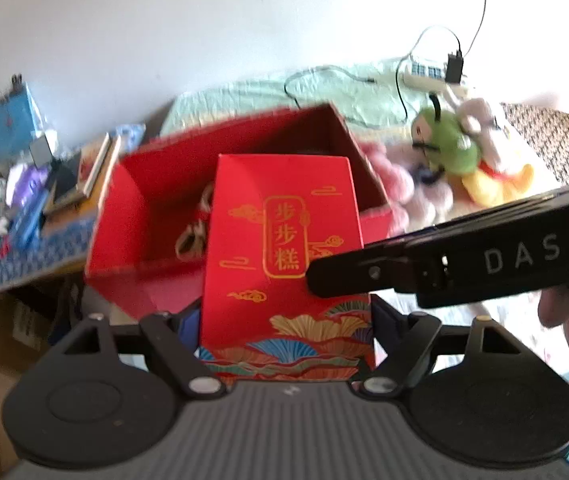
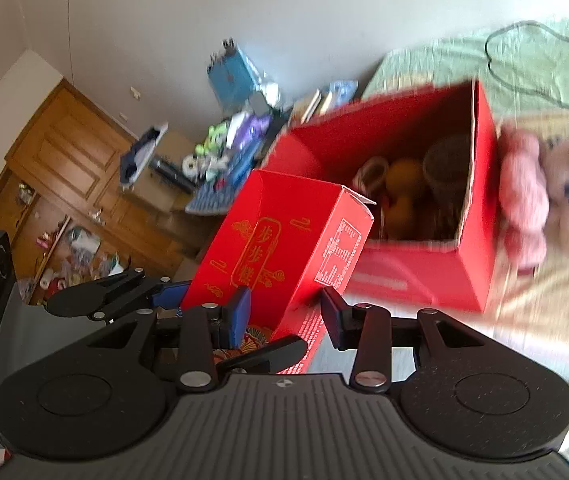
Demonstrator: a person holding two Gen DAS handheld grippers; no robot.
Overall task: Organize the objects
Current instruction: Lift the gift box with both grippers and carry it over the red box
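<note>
Left gripper (image 1: pixel 286 320): blue pads pinching the foot of a small red carton (image 1: pixel 284 248), held upright before the open red box (image 1: pixel 244 152) on the bed (image 1: pixel 324 84). Right gripper (image 2: pixel 284 312): fingers spread, straddling the carton's corner, closed on nothing. Risk: carton tall, grip low; may tip or catch the box's near rim. Box already crowded with round items (image 2: pixel 404 184), leaving little room. Adjacent: plush toys (image 1: pixel 444 148) at right wall, cable (image 1: pixel 344 76) behind
</note>
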